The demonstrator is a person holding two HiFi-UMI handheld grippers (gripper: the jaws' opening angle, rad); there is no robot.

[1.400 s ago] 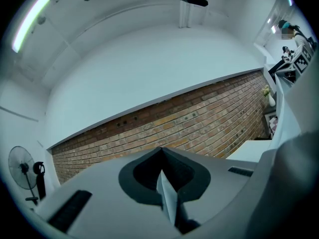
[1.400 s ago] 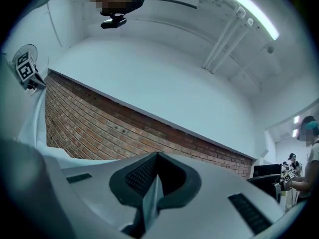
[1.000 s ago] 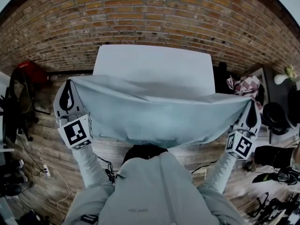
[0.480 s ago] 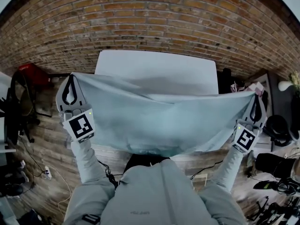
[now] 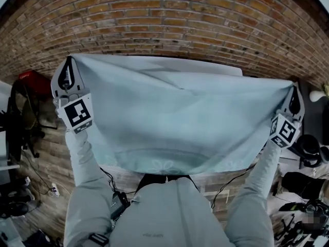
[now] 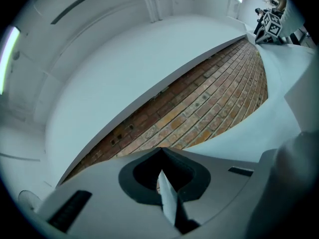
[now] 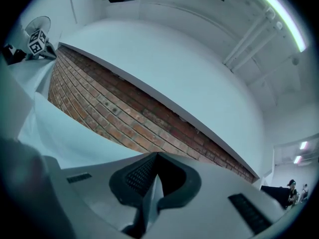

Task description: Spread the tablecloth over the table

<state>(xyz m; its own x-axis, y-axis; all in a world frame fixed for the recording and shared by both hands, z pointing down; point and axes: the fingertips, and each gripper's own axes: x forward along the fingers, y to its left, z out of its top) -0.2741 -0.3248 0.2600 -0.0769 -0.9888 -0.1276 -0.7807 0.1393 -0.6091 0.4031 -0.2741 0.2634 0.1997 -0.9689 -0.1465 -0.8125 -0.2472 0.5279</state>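
Note:
A pale blue-grey tablecloth (image 5: 175, 122) hangs stretched between my two grippers and hides nearly all of the white table, of which only a sliver (image 5: 229, 69) shows at the far edge. My left gripper (image 5: 68, 62) is shut on the cloth's upper left corner, and my right gripper (image 5: 295, 88) is shut on the upper right corner. In the left gripper view the jaws (image 6: 162, 152) pinch a fold of cloth (image 6: 168, 203). The right gripper view shows the same: its jaws (image 7: 155, 156) are closed on a cloth edge (image 7: 149, 198). The lower hem sags toward my chest.
A brick wall (image 5: 169, 19) runs behind the table. At the left stand a black chair (image 5: 20, 117) and a red object (image 5: 32, 78); bags and gear (image 5: 303, 179) crowd the right. Cables (image 5: 46, 189) lie on the wooden floor.
Both grippers have moved away from me, up the picture, and further apart, carrying the cloth. It now hangs taut and covers almost the whole table, which showed plainly before.

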